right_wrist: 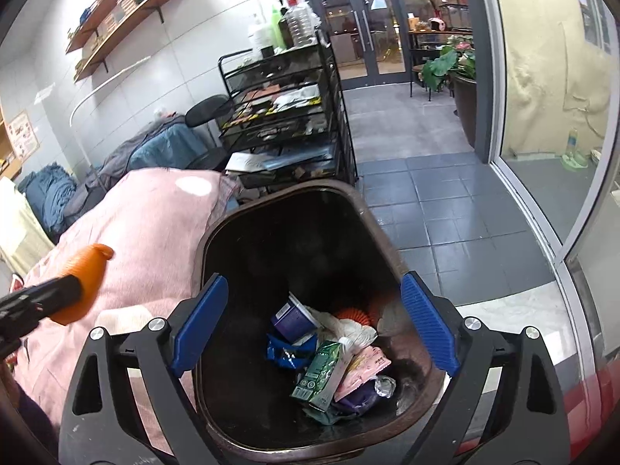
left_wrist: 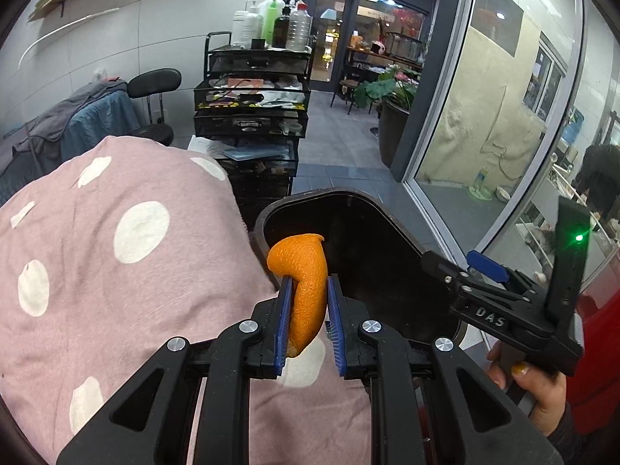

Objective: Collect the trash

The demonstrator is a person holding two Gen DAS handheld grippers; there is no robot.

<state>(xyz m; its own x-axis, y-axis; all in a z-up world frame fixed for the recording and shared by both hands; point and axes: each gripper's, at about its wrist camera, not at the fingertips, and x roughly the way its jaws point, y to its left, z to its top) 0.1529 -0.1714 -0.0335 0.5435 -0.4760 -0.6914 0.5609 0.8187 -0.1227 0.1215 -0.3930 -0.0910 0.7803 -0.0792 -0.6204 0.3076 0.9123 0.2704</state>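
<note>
My left gripper (left_wrist: 309, 285) is shut on a curled strip of orange peel (left_wrist: 306, 275), held at the near left rim of a dark brown trash bin (left_wrist: 271, 213). In the right wrist view the same peel (right_wrist: 83, 279) shows at the left, beside the bin (right_wrist: 217, 228). My right gripper (right_wrist: 314, 317) hangs open over the bin's mouth with nothing between its blue pads (right_wrist: 426, 321). Below it lie a purple cup (right_wrist: 290, 316), a green carton (right_wrist: 319, 372), a blue wrapper and crumpled paper. The right gripper (left_wrist: 486, 267) also appears at the right of the left wrist view, held by a hand (left_wrist: 542, 391).
A pink blanket with white dots (left_wrist: 116, 252) covers the surface left of the bin. A black mesh cart (left_wrist: 252, 108) with bottles stands behind. Grey tiled floor (right_wrist: 426, 193), a glass wall (left_wrist: 503, 116) and a potted plant (right_wrist: 453, 62) lie to the right.
</note>
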